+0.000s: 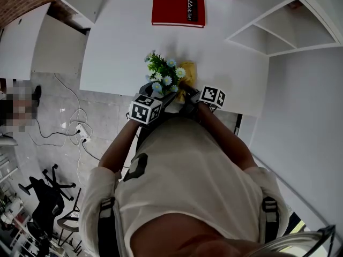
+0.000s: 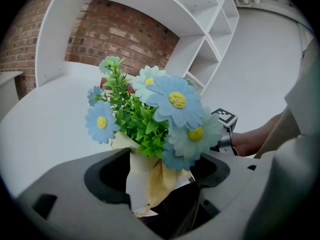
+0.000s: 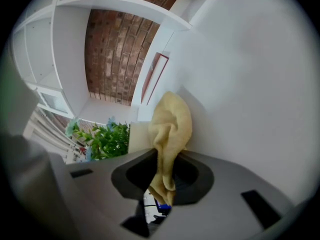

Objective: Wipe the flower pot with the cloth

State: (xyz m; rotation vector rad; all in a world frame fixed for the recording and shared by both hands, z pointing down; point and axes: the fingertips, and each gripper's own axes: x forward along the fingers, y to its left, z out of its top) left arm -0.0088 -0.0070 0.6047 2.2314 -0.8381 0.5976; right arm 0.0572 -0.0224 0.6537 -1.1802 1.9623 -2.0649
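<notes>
**Item 1: flower pot** [image 2: 136,180]. Pale pot w/ green sprigs & blue daisies [image 2: 172,100]. Upright at near edge of white surface [image 1: 123,42], directly in front of the person. In head view the pot body is mostly hidden under the blooms.

**Item 2: L gripper** [image 2: 162,170]. Fingers [image 2: 65,199] set narrow, closed on the flower pot's sides. Pot sits between them, blooms spreading above.

**Item 3: R gripper** [image 3: 167,170]. Fingers pinched on yellow cloth [image 3: 171,126]. Bunched end stands up above them, short tail hangs below.

**Item 4: cloth, position.** Just right of the pot, by its side wall. Looks pressed to it in right gripper view, but actual contact is not clear.

**Item 5: red book** [image 1: 178,10]. Lies flat at far side of surface, well apart from the pot.

**Item 6: white shelf unit** [image 1: 278,31]. Stands right of the surface, w/ brick wall [image 2: 125,34] behind.

**Item 7: floor, left of surface.** Cables [image 1: 75,128] and an office chair [image 1: 45,194].
</notes>
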